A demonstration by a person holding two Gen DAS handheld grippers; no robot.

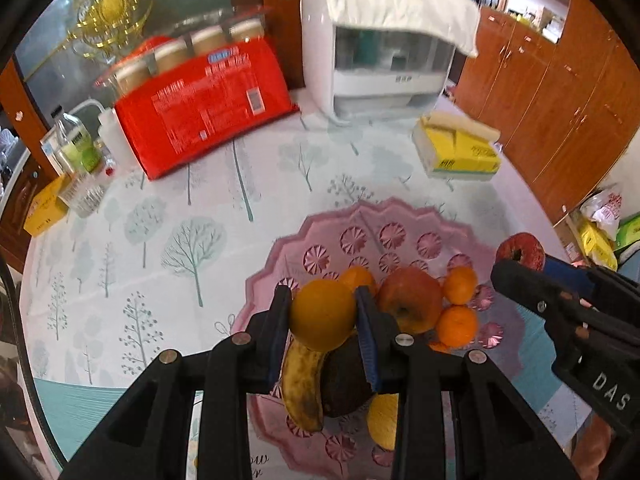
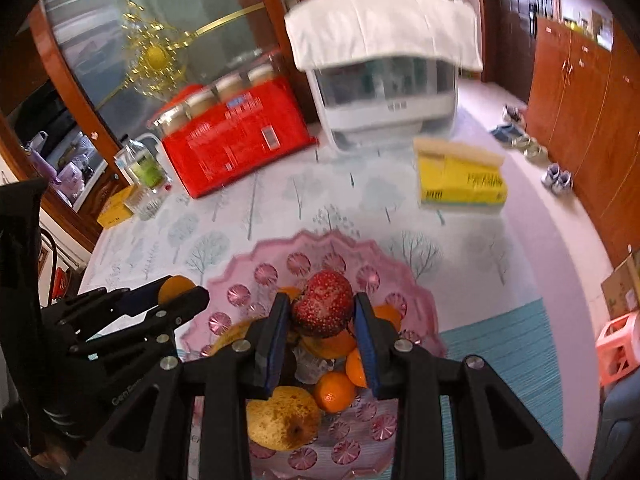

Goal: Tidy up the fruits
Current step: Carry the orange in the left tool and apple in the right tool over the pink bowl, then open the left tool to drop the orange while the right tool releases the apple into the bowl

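Observation:
A pink scalloped plate (image 1: 360, 224) (image 2: 256, 256) lies on the tree-print tablecloth. On it lie a red apple (image 1: 410, 300), small oranges (image 1: 458, 324), a spotted banana (image 1: 302, 388), a dark fruit (image 1: 344, 384) and a yellow pear (image 2: 282, 416). My left gripper (image 1: 323, 314) is shut on an orange (image 1: 322, 314) above the plate; it also shows in the right wrist view (image 2: 176, 292). My right gripper (image 2: 322, 312) is shut on a red speckled apple (image 2: 324, 304) above the plate; it also shows in the left wrist view (image 1: 516, 258).
At the back stand a red package (image 1: 204, 108) with jars, a white appliance (image 1: 376, 68) under a cloth, and a yellow tissue box (image 1: 460, 152). Bottles and a glass (image 1: 80, 160) stand at the left. Wooden cabinets (image 1: 560, 92) are at the right.

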